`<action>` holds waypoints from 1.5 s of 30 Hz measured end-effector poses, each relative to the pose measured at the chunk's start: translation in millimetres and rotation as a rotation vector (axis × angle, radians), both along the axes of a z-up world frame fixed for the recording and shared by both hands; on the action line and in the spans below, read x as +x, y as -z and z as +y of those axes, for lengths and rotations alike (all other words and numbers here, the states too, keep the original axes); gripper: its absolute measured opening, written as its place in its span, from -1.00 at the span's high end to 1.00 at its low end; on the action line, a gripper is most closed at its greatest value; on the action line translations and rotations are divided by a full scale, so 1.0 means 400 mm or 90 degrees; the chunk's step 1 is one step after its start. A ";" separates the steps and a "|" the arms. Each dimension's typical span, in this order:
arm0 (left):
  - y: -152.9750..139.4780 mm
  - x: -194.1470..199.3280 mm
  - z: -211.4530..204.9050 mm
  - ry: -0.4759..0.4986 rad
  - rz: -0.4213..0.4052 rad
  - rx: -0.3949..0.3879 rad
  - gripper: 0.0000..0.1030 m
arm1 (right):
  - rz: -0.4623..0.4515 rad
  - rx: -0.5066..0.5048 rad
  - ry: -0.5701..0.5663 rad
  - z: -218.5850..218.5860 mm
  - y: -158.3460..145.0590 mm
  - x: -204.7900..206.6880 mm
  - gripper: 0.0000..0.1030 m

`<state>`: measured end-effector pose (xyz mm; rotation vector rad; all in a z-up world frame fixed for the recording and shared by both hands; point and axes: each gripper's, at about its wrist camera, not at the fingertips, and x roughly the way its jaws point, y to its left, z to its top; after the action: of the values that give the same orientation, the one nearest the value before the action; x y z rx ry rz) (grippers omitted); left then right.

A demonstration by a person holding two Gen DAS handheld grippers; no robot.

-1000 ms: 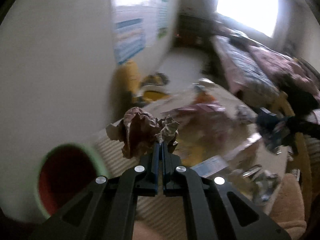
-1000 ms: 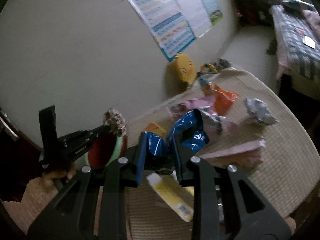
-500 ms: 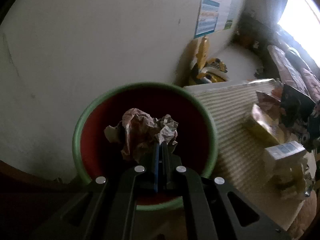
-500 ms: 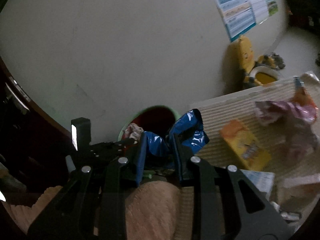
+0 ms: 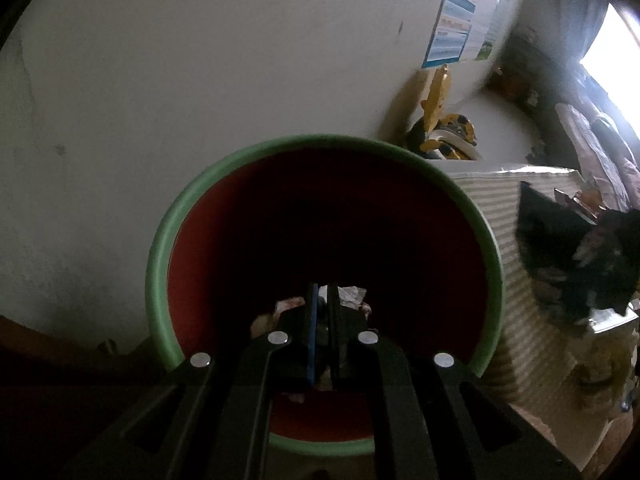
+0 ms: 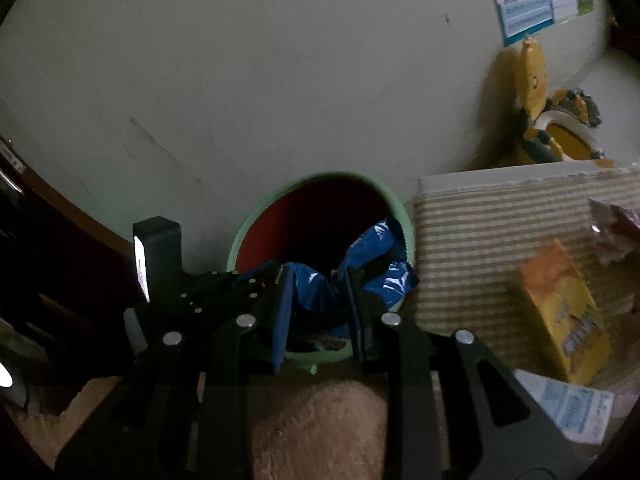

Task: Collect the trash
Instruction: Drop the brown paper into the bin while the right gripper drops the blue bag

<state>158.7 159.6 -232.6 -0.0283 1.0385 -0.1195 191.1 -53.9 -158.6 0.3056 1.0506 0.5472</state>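
A bin with a green rim [image 5: 168, 240] and red inside stands against the wall, left of the table; it also shows in the right wrist view [image 6: 256, 216]. My left gripper [image 5: 323, 300] points down into it, jaws slightly parted, with crumpled paper [image 5: 352, 294] lying loose below the fingertips inside the bin. My right gripper [image 6: 320, 284] is shut on a blue wrapper [image 6: 380, 264] and holds it over the bin's near rim. The left gripper body [image 6: 208, 288] shows left of it.
A table with a striped mat [image 6: 480, 248] stands right of the bin. On it lie an orange box [image 6: 560, 304], a pale blue packet [image 6: 568, 408] and a pink wrapper [image 6: 612, 232]. A yellow toy [image 6: 532, 76] stands by the wall.
My left gripper has opened a little and the crumpled paper has dropped from its tips into the bin. My right gripper has carried the blue wrapper closer, over the bin's rim.
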 end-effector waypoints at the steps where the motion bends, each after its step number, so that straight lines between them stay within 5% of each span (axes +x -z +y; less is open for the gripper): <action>1: 0.005 -0.001 0.003 -0.001 0.002 -0.001 0.93 | 0.004 -0.003 -0.005 0.011 0.010 0.007 0.50; 8: 0.024 -0.001 0.021 -0.006 0.006 -0.003 0.76 | 0.022 -0.033 -0.036 0.081 0.047 0.019 0.50; 14: 0.026 0.001 0.026 -0.018 0.006 -0.005 0.59 | 0.012 -0.037 -0.043 0.098 0.039 0.014 0.29; 24: 0.001 -0.029 0.050 -0.049 -0.001 0.006 0.46 | -0.011 0.020 -0.036 0.052 -0.009 -0.042 0.19; 31: -0.037 -0.065 0.077 -0.083 -0.015 0.017 0.35 | -0.022 0.024 -0.011 0.024 -0.039 -0.044 -0.35; 45: -0.123 -0.110 -0.003 -0.049 -0.047 0.011 0.33 | -0.089 -0.023 0.010 -0.051 -0.106 -0.199 -0.35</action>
<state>114.9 158.5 -183.3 -0.0484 0.9629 -0.0419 111.3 -74.1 -116.2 0.2404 0.9215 0.5273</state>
